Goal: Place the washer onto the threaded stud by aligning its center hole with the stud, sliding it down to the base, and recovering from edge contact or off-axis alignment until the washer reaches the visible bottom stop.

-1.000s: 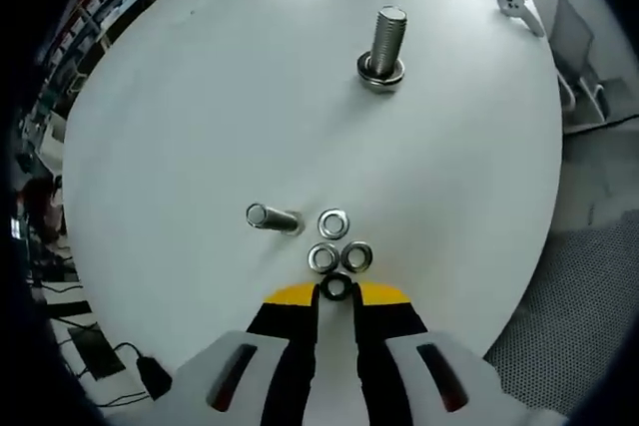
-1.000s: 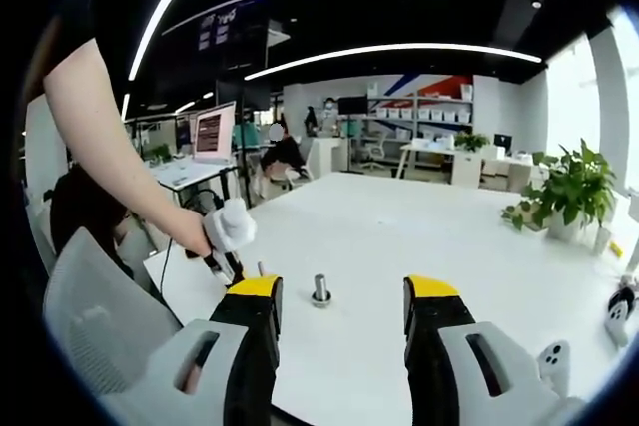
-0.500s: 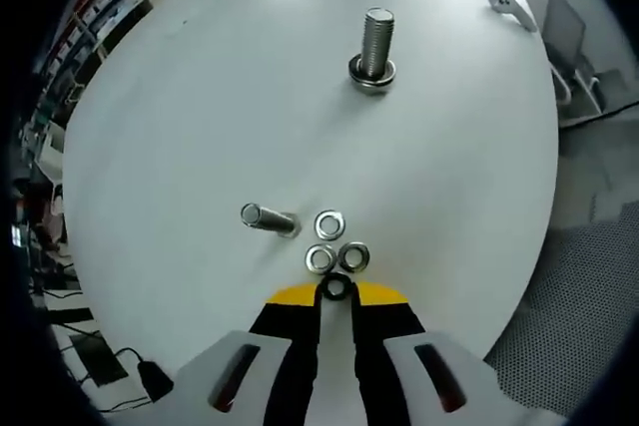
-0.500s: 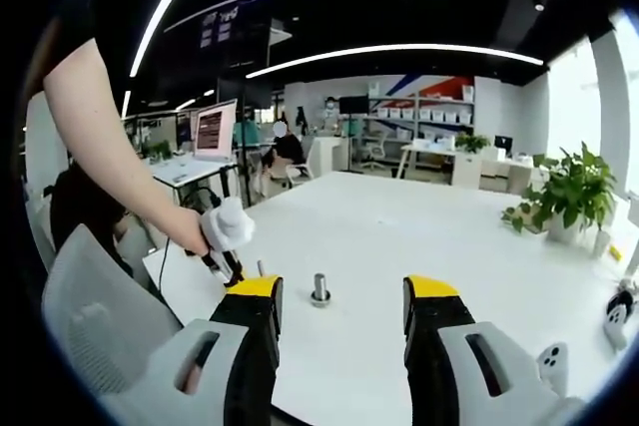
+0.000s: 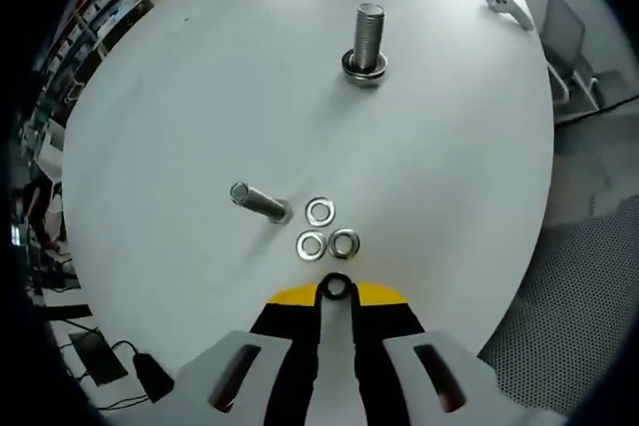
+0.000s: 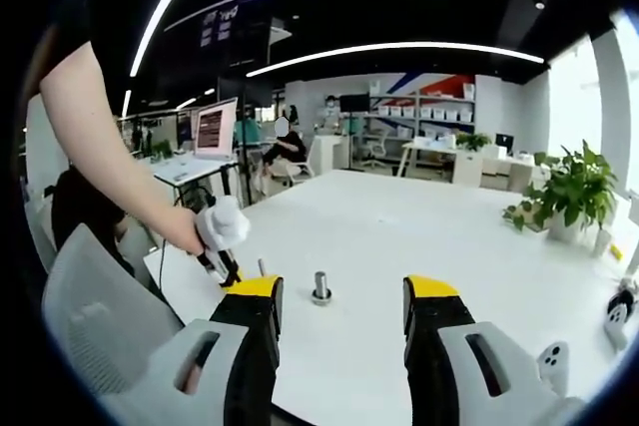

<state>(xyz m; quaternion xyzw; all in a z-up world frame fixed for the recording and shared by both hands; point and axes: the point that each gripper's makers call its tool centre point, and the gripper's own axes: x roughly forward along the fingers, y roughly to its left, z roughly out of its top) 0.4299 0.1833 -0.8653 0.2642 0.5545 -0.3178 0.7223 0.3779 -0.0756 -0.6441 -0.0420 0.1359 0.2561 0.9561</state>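
Your left gripper (image 5: 335, 291) pinches a round steel washer (image 5: 335, 287); threaded stud (image 5: 365, 39) at twelve o'clock; right gripper (image 6: 341, 306) released.

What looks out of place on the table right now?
One bolt lies tipped on its side beside three loose washers, while the threaded stud stands upright farther off. The left gripper pinches a washer; nothing looks damaged.

left gripper (image 5: 336, 291): jaws pinched together on a washer (image 5: 336, 288), held just above the white table (image 5: 200, 97) | right gripper (image 6: 341, 296): jaws spread wide, nothing between them, over the table's near edge | person's forearm (image 6: 105, 142): reaches down, hand on left gripper
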